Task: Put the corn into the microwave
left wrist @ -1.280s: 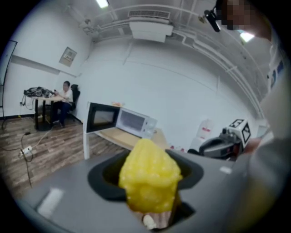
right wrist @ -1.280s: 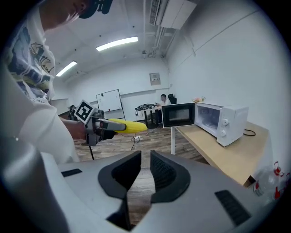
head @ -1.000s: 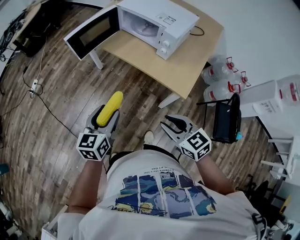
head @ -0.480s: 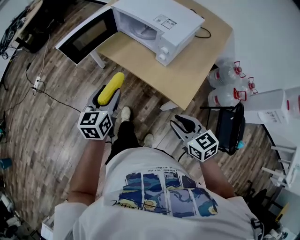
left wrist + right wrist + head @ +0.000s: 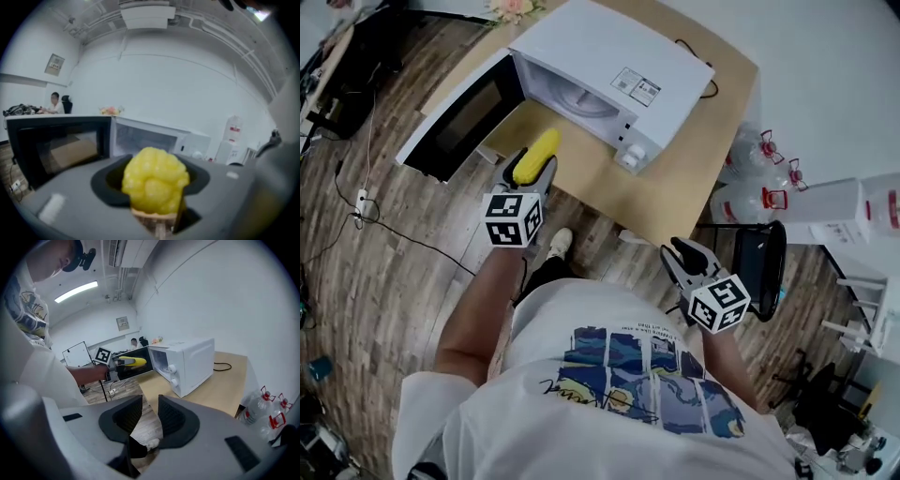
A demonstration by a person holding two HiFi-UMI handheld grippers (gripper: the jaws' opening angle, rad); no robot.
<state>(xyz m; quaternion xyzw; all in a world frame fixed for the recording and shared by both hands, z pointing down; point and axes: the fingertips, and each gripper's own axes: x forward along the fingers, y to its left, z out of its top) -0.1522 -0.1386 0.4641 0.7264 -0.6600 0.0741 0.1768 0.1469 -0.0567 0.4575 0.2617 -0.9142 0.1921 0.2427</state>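
**Left claw** [image 5: 531, 175]: pinching the corn [image 5: 155, 183] at its near end, cob tip pointing ahead.

**Location:** just outside the mouth of the microwave [image 5: 614, 70], over the desk [image 5: 698, 159], beside the microwave's swung-out door [image 5: 455, 127].

**Right claw** [image 5: 151, 420]: pads a narrow gap apart, nothing between them. It hangs well away from the microwave, on its control-knob side, over the floor.

**Handling note:** likely best to hold the cob level and feed it tip-first through the middle of the microwave's opening. Keep it clear of the door edge, and lower it onto the turntable [image 5: 581, 98] before spreading the pads.
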